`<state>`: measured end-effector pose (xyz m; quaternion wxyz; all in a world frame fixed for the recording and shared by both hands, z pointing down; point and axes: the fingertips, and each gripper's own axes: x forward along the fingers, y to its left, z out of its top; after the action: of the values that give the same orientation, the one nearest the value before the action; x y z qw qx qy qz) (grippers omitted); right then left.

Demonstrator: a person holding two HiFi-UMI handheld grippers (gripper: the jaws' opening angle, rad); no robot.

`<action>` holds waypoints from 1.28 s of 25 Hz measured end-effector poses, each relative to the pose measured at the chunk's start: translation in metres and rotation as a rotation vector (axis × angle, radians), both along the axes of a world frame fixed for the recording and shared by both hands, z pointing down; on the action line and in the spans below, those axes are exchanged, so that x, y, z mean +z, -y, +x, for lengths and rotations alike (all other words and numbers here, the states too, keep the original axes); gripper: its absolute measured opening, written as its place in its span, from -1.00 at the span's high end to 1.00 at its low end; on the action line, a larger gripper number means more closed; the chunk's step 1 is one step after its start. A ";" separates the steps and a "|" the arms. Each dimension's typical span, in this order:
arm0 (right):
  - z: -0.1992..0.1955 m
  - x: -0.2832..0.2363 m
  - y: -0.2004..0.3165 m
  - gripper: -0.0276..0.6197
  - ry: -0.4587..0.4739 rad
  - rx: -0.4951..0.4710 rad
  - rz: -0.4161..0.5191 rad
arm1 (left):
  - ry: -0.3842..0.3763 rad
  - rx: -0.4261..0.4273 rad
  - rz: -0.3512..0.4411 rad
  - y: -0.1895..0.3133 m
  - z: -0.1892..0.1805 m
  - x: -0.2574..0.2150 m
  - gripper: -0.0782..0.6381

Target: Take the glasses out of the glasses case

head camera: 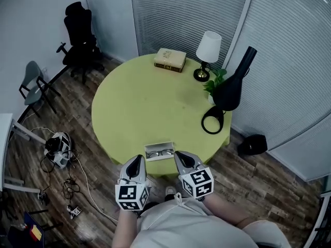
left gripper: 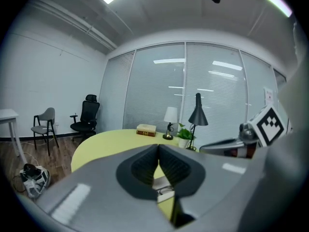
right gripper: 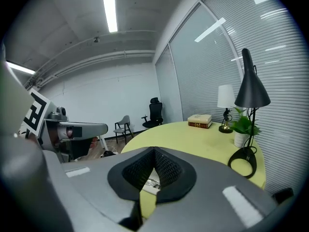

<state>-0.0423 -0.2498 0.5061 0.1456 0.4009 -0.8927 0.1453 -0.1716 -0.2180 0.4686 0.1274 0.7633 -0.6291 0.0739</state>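
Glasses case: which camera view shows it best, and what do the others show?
The head view: the glasses case lies whole at the table's near edge, glasses visible inside. Each gripper view shows only a sliver of it past closed jaws.

No text, label, brand or number is legible. The marker cube (head camera: 131,197) of the left gripper (head camera: 137,161) and that of the right gripper (head camera: 182,158) carry only black-and-white square patterns. The book (head camera: 170,59) at the far edge of the bench (head camera: 134,102) shows no readable title.
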 end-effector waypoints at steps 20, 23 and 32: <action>0.003 0.056 0.076 0.91 -0.026 0.053 -0.098 | 0.209 0.354 -0.277 0.091 0.013 0.133 0.76; 0.007 0.071 0.082 0.91 -0.037 0.070 -0.134 | 0.316 0.458 -0.319 0.100 0.020 0.160 0.76; 0.012 0.091 0.097 0.91 -0.053 0.100 -0.196 | 0.534 0.815 -0.460 0.105 0.056 0.224 0.52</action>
<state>-0.0300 -0.3471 0.5969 0.2000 0.4324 -0.8491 0.2283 -0.1153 -0.3231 0.6930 0.0880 0.8525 -0.2600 0.4449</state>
